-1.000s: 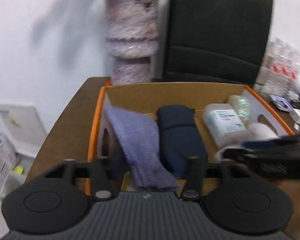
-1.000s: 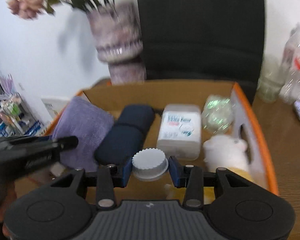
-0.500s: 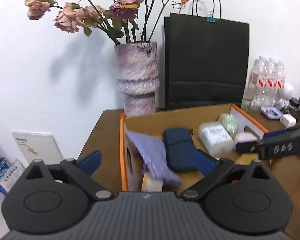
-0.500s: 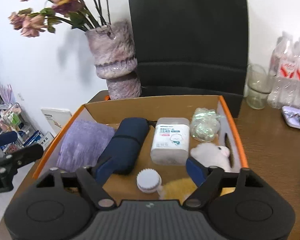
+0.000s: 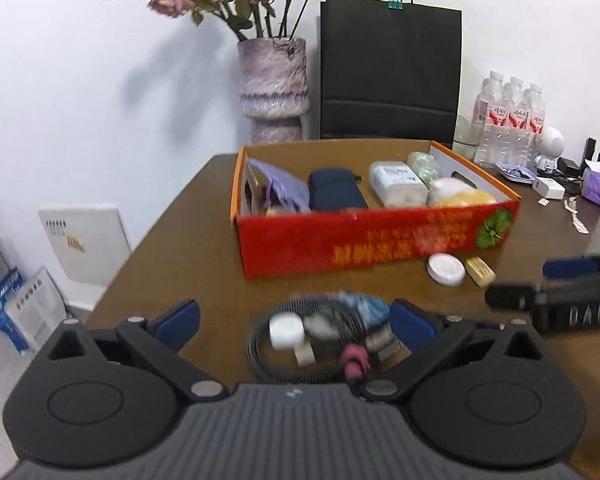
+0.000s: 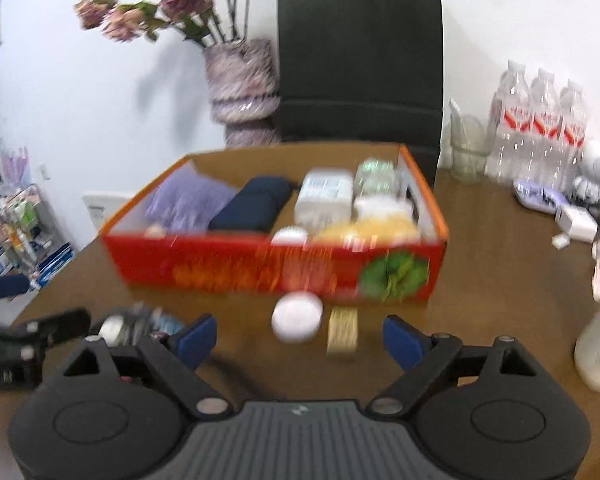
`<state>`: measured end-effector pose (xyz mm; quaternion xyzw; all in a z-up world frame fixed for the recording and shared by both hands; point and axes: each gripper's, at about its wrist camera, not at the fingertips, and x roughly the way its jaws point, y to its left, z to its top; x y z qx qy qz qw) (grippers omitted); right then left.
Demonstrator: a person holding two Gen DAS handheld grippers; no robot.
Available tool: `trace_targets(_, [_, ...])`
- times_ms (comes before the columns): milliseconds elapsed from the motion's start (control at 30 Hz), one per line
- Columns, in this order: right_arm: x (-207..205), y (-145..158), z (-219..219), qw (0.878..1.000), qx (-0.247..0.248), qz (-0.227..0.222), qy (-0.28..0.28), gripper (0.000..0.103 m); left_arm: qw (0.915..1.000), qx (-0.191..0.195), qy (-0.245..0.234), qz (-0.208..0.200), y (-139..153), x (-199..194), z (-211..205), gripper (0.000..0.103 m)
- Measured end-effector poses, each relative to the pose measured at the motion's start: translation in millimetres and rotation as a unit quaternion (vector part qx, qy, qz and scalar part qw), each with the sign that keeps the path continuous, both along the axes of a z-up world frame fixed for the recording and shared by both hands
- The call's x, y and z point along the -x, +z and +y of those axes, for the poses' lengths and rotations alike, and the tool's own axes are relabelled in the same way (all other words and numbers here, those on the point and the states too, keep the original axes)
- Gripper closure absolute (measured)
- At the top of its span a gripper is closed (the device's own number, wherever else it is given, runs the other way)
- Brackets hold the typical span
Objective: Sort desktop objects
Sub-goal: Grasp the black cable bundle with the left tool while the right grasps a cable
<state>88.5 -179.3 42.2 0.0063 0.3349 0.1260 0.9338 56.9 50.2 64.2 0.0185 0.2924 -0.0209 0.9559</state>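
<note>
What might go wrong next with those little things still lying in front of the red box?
The white round jar and small tan block lie close together, so the open right gripper, its fingers still widening, might nudge one while taking the other. The coiled cable pile by the left gripper is a loose tangle; a grab may drag several pieces.

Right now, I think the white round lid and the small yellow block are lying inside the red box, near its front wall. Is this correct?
Not quite. The white round lid and the small yellow block lie on the table, outside the red box, just in front of its front wall. The left wrist view shows this clearly; the right wrist view agrees.
</note>
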Motion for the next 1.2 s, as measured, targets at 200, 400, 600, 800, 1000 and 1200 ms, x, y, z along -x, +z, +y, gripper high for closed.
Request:
trace_targets(200, [57, -22, -11, 1.0, 0.02, -0.001, 0.002, 0.013, 0.9998, 0.009, 0.017, 0.008, -16, 44, 0, 0.0])
trace_targets(400, [92, -35, -29, 1.0, 0.004, 0.002, -0.005, 0.014, 0.9997, 0.004, 0.008, 0.024, -34, 69, -7, 0.0])
trace_targets(600, [91, -37, -20, 1.0, 0.015, -0.013, 0.009, 0.022, 0.9998, 0.009, 0.007, 0.014, -34, 58, -7, 0.001])
trace_targets(800, [59, -22, 5, 0.998, 0.029, -0.035, 0.052, 0.036, 0.9997, 0.019, -0.003, 0.012, -36, 45, -3, 0.015])
trace_targets(1000, [6, -21, 45, 0.987, 0.082, -0.045, 0.134, 0.044, 0.9997, 0.016, -0.017, 0.005, -37, 33, -2, 0.019])
trace_targets(1200, [-20, -35, 64, 0.968, 0.136, -0.025, 0.207, 0.046, 0.9992, 0.01, -0.038, 0.0, -42, 18, -6, 0.02])
